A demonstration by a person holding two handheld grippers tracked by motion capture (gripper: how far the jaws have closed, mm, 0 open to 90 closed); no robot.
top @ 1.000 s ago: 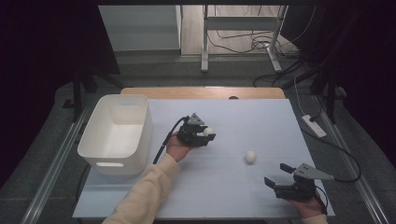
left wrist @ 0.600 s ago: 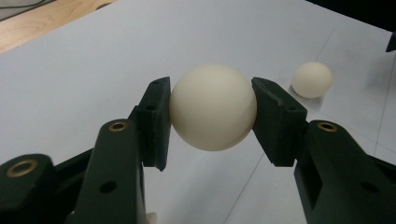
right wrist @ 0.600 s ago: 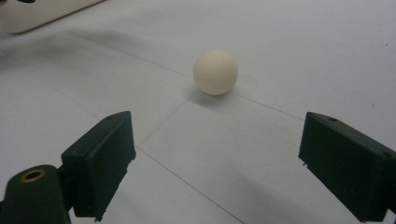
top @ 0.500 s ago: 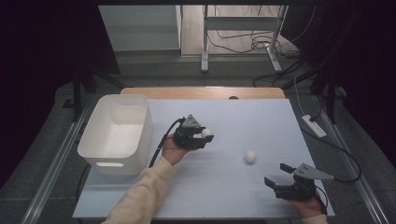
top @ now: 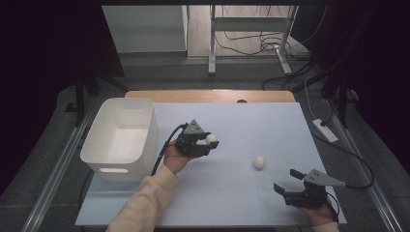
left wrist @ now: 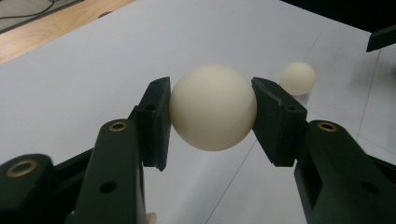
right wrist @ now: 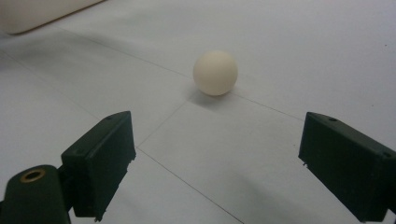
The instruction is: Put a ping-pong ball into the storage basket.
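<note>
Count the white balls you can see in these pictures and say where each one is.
2. One ball is clamped between the jaws of the left hand-held gripper, beside the white bin. The other ball lies on the table, ahead of the open right hand-held gripper.

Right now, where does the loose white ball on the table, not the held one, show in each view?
High view: the loose ball lies right of centre on the table, between the left gripper and the right gripper.
Left gripper view: upper right, behind the held ball.
Right gripper view: upper centre, beyond the open fingers.
Shared landmark: the thin seam lines on the tabletop.
</note>
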